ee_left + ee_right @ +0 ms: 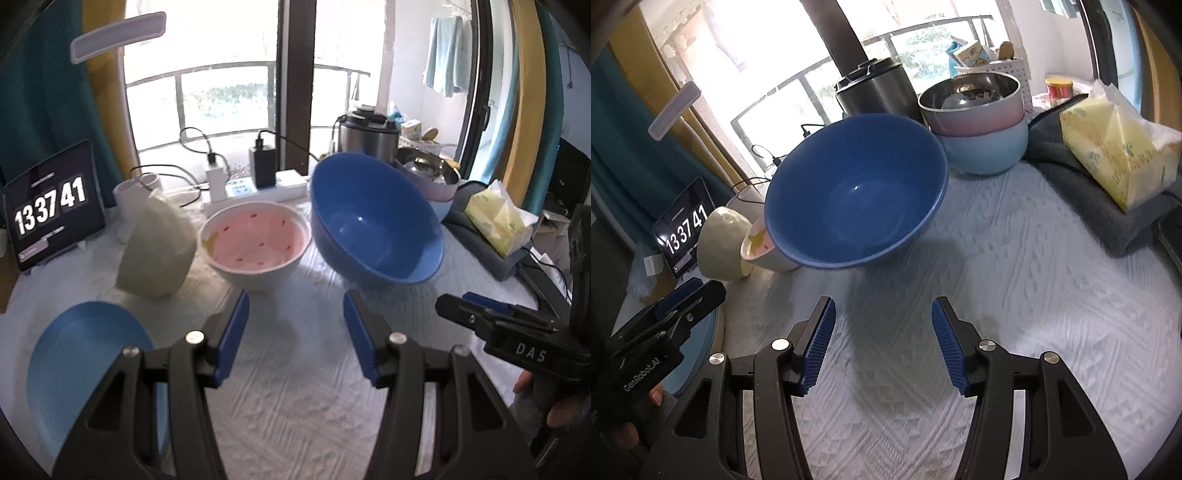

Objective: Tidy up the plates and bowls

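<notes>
Jaws of both tools stand about half open w/ nothing between them: left gripper (295, 332) and right gripper (882, 339) each hover over bare cloth of the bench (1034, 295), angled down toward the crockery, apparently poised before a pick. Landmark: large blue bowl (373, 221).

Blue bowl: deep, glossy, empty inside, tipped toward the cameras, its rim leaning near the pink-lined bowl (255, 240) just to its left; probably it rests on its side wall, not flat on its base. Pink-lined bowl: white outside, pink inside w/ small red marks, upright. Left of that, a pale cream bowl (155, 254) lies tilted, mouth turned away. Blue plate (85, 358) sits well left of the landmark and nearer the left gripper, flat on the cloth. Behind-right of the landmark, a pink bowl (975, 110) w/ steel lining is nested in a light-blue bowl (986, 151), presumably a stack already begun. Loose pieces lie apart, so sorting looks at an early stage.
</notes>
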